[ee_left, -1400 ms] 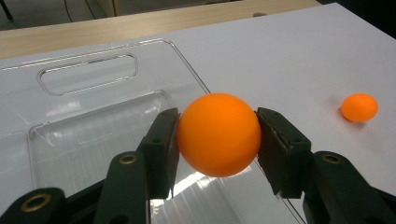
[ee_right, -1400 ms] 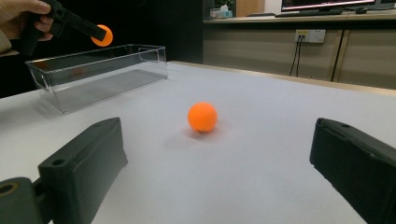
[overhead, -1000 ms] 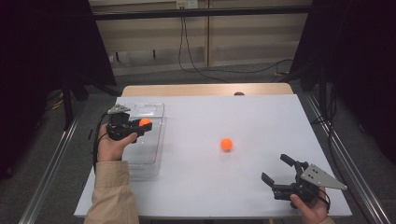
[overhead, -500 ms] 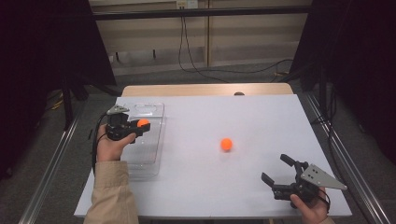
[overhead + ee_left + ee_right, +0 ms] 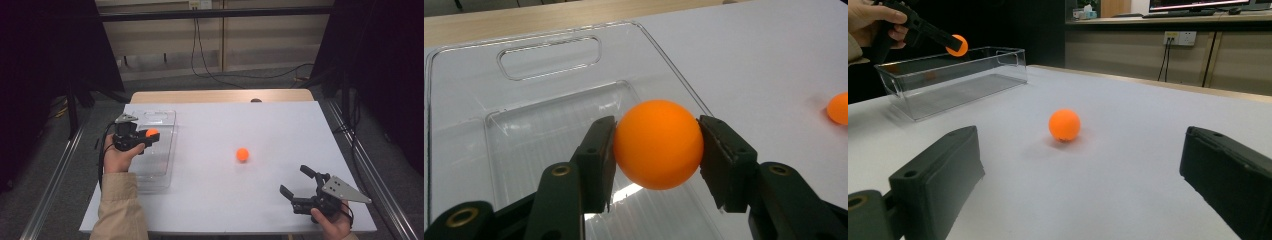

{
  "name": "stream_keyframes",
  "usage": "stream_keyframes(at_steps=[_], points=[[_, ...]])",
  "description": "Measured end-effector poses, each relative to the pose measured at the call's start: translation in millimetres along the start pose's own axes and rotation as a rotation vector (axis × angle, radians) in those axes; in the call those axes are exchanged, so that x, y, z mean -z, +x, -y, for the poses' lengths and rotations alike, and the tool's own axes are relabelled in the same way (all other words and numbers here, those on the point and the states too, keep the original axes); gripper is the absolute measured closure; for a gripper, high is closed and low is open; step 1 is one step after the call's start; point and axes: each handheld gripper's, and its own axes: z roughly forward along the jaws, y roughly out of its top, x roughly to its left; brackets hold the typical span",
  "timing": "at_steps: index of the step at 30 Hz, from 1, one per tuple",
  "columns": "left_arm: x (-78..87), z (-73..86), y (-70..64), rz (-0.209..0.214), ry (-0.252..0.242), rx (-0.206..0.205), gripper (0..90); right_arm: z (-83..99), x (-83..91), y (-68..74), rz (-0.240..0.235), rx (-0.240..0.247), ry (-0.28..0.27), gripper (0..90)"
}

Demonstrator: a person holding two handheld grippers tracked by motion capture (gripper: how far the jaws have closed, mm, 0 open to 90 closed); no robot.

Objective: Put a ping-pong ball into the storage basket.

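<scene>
The left gripper (image 5: pixel 657 150) is clenching a round orange plastic ball (image 5: pixel 658 144) between its two black jaws, holding it in the air above the clear rectangular plastic bin (image 5: pixel 161 120) at the left side of the white table (image 5: pixel 280 130). The right gripper (image 5: pixel 298 184) is sitting with its jaws spread wide and holding nothing near the table's front right corner, pointing toward a second orange ball (image 5: pixel 242 154) that is lying on the bare tabletop, well apart from the bin.

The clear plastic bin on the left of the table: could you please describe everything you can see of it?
The clear plastic bin is a transparent, shallow rectangular box with rounded corners, a handle cutout at its far end and a ribbed floor. It stands upright and open on the white table near its left edge, holding nothing. The left claw holds an orange ball above it.
</scene>
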Motion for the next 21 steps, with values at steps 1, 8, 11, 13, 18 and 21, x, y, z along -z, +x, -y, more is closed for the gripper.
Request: stream_keyframes(at_steps=[1, 8, 11, 13, 18, 21], points=[[-0.1, 0.2, 0.3, -0.001, 0.0, 0.0, 50.9, 0.0, 0.1, -0.1, 0.0, 0.002, 0.001, 2.6], [-1.1, 2.0, 2.6, -0.021, 0.006, 0.002, 50.9, 0.0, 0.1, -0.3, -0.001, 0.005, 0.001, 2.6], [-1.9, 2.8, 3.2, -0.026, 0.009, 0.006, 50.9, 0.0, 0.0, -0.2, 0.0, 0.003, 0.001, 2.6], [-2.8, 3.4, 3.6, -0.034, 0.015, 0.003, 50.9, 0.0, 0.0, -0.2, -0.001, 0.004, 0.001, 2.6], [-4.2, 5.0, 5.1, -0.037, 0.027, 0.004, 50.9, -0.1, 0.1, -0.1, 0.001, 0.002, 0.0, 2.7], [-5.1, 5.5, 5.3, -0.043, 0.027, 0.005, 50.9, -0.1, 0.2, -0.3, 0.0, 0.004, 0.0, 2.7]])
